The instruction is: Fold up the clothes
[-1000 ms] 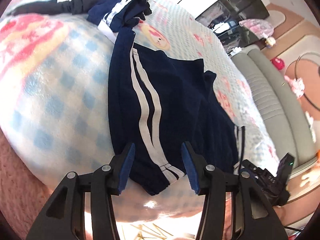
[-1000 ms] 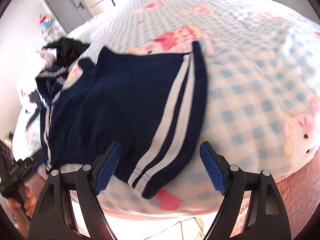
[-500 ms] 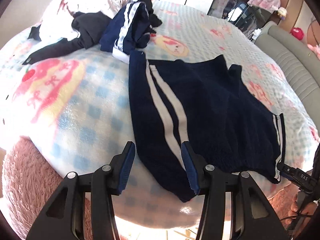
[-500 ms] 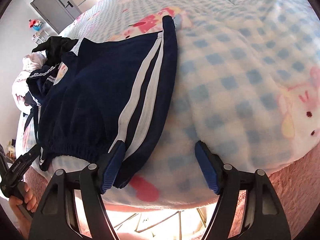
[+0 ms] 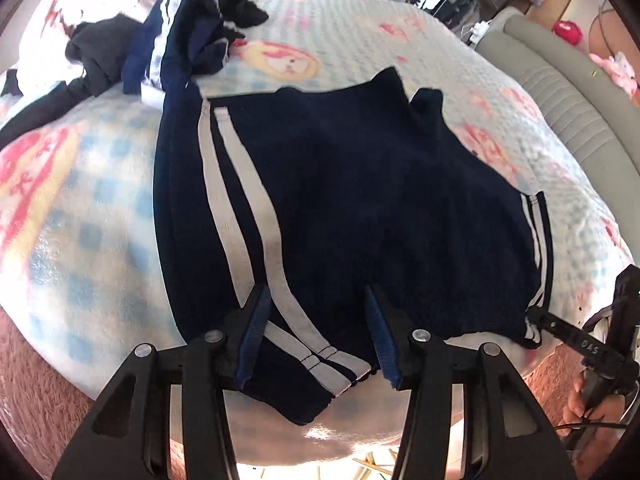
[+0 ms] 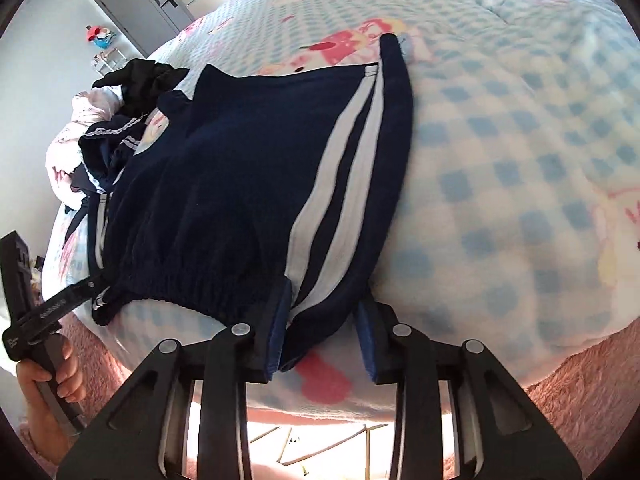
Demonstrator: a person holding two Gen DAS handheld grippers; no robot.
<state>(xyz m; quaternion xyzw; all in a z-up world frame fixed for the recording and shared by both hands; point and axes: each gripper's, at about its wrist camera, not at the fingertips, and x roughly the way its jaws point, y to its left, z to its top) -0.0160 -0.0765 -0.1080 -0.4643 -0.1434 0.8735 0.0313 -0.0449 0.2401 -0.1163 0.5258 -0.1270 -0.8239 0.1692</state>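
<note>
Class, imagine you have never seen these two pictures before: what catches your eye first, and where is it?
First, the navy shorts with white side stripes, spread flat on the checked cartoon blanket. Next, both grippers at the waistband corners: the left gripper and the right gripper, jaws open around striped fabric. Behind lies a heap of dark clothes.

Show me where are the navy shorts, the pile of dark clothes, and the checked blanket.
navy shorts (image 5: 360, 208): left wrist view, on the plain middle fabric.
pile of dark clothes (image 5: 188, 36): left wrist view, on the striped navy garment.
checked blanket (image 6: 520, 160): right wrist view, on a bare blue-checked part.
</note>
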